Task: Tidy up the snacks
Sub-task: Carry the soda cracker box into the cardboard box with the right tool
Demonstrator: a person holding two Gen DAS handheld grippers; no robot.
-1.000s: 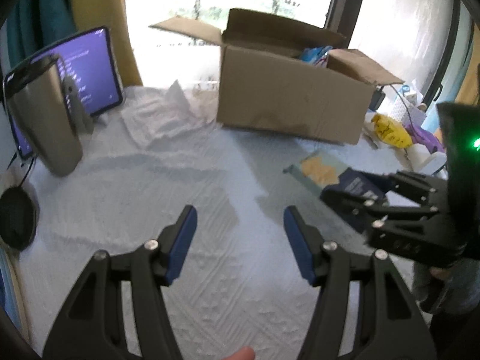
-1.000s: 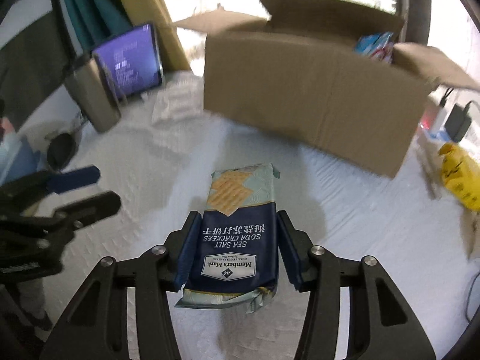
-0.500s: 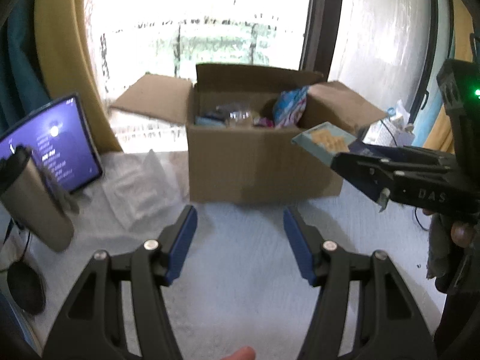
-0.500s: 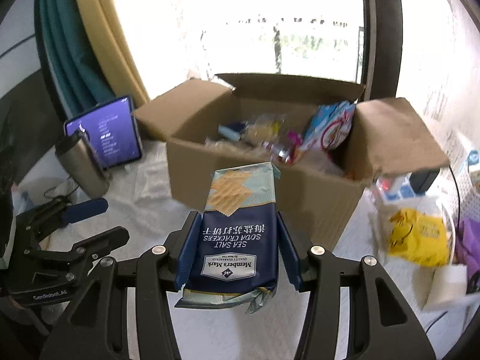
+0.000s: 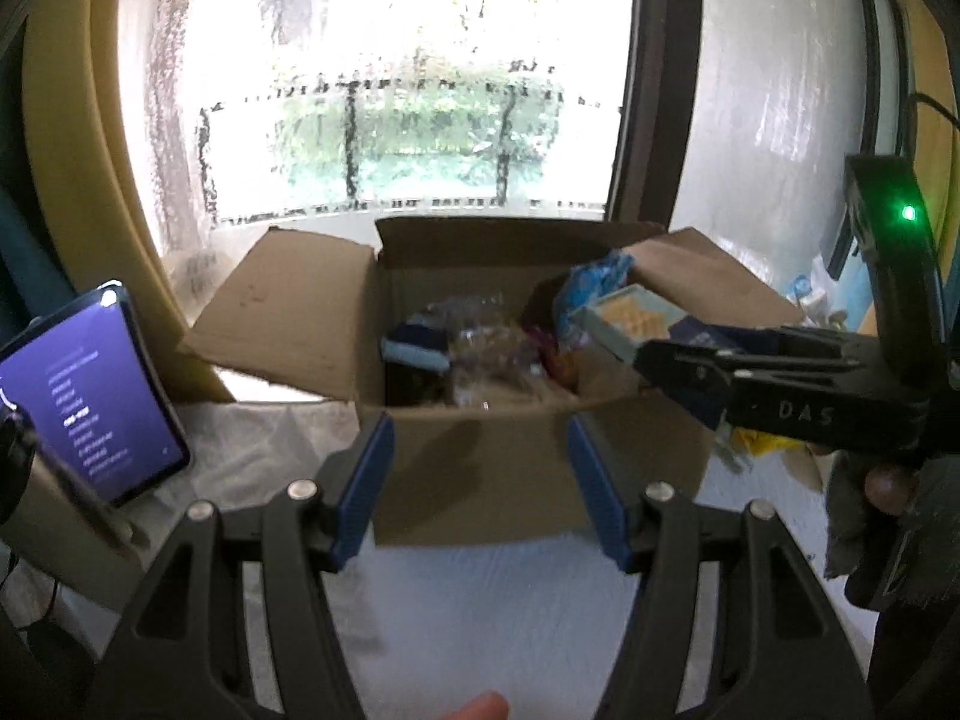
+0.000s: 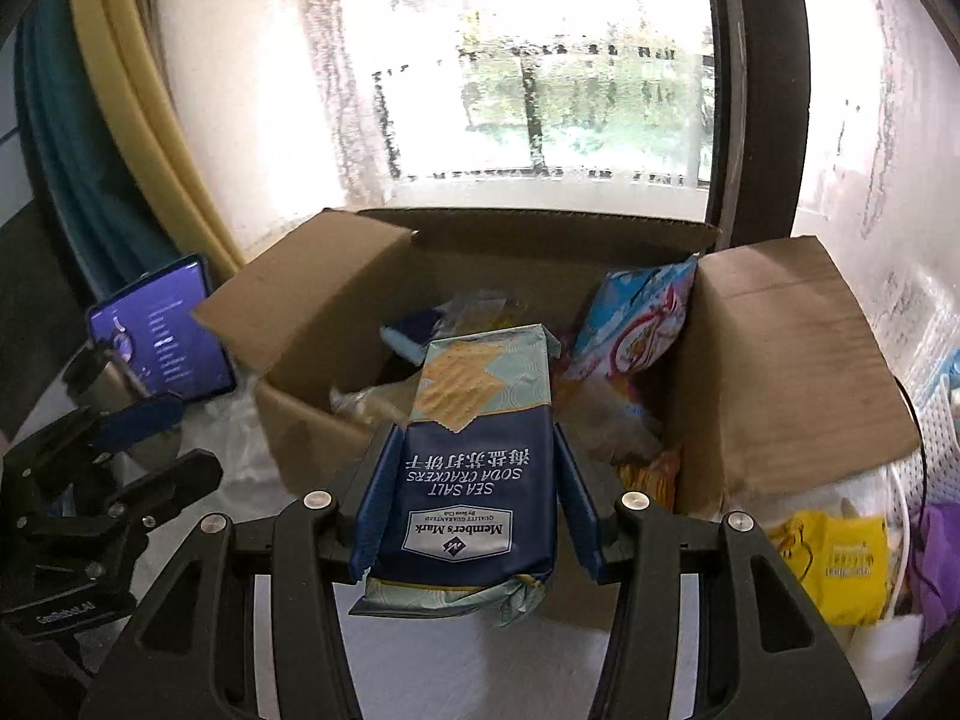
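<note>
Right wrist view: right claw [image 6: 474, 492] clamped on soda cracker pack [image 6: 474, 462], pack's far end over near wall of open cardboard box [image 6: 780, 372], above snacks inside. Left claw [image 5: 480, 474] fingers apart, holding nothing, above surface [image 5: 480, 612] before box. Advice: carry pack past rim, aim at gap left of blue snack bag [image 6: 636, 324], lower flat, then release.

The left gripper [image 5: 480, 480] hung spread before the cardboard box [image 5: 480, 456], while the right gripper [image 5: 654, 354] held a cracker pack [image 5: 630, 318] over its right side.
</note>
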